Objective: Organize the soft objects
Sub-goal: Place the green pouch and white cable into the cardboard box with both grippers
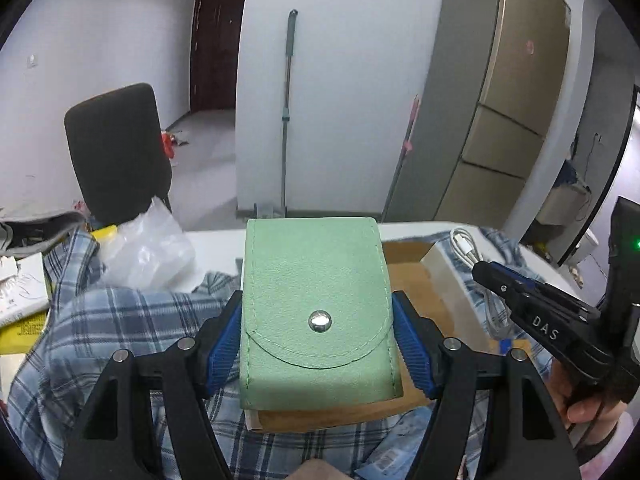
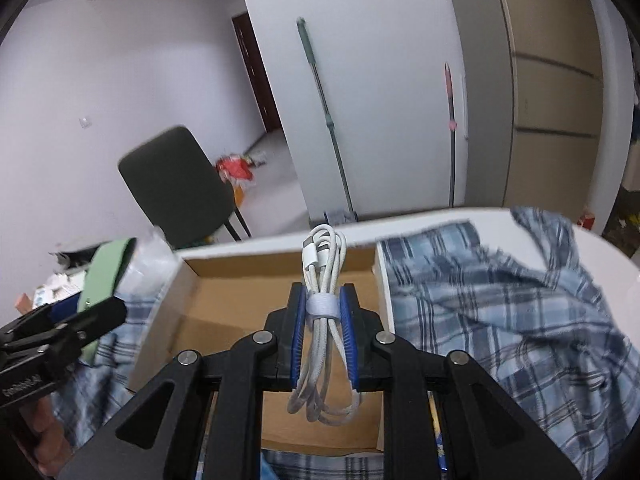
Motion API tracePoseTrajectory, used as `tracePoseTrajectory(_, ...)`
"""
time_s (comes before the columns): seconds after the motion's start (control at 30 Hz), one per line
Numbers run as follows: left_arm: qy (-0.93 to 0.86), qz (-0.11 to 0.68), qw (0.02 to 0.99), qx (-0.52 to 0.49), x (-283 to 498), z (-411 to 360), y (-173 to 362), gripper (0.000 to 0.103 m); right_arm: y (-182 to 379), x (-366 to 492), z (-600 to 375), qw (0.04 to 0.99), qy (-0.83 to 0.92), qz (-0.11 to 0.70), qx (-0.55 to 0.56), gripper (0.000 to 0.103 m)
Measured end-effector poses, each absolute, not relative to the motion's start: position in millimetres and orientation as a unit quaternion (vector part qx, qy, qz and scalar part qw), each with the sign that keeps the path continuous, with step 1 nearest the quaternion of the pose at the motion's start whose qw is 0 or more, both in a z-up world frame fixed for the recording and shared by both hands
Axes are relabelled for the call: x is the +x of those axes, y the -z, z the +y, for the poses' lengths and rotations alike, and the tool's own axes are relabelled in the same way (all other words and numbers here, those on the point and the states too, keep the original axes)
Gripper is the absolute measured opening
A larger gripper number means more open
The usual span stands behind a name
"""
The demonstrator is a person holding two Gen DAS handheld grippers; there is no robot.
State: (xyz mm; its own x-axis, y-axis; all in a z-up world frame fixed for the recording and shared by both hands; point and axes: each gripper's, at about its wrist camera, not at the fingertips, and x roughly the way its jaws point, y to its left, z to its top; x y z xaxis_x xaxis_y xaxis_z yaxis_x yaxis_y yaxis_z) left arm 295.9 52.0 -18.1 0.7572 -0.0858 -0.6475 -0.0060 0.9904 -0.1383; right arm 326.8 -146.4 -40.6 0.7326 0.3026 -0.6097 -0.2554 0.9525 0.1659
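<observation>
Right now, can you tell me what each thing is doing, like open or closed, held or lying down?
Green pouch: flap snapped closed, held off the table.
Left gripper: shut on the pouch's sides.
White cable: coiled, strapped with a band, held over the box.
Right gripper: shut on the cable.
Cardboard box: open on top, nothing seen inside.
Plaid shirt: crumpled, spread on the table.
</observation>
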Motion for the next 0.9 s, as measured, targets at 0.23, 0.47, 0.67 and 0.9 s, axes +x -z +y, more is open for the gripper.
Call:
tracePoseTrajectory(0.23, 0.012, 0.379, 0.924, -0.054, 307.5, 48.0, 48.1, 0.072, 70.7, 340.2, -144.6, 0.913, -0.157, 0.375, 0.036, 0.016)
tracePoseTrajectory(0.47, 0.018, 0.388, 0.921, -0.043, 310.7, 43.5, 59.4, 0.072, 72.2, 335.2, -137.8, 0.912, -0.168, 0.374, 0.025, 0.017)
tracePoseTrajectory(0.67, 0.011, 0.386, 0.922, -0.042, 311.0, 41.5, 58.5, 0.088, 70.9, 336.6, -137.7, 0.911, -0.165, 0.376, 0.025, 0.055)
tracePoseTrajectory(0.9, 0.002, 0.358, 0.932, -0.056, 301.3, 46.7, 39.1, 0.088, 51.2, 329.2, -138.3, 0.92, -0.168, 0.352, 0.026, 0.055)
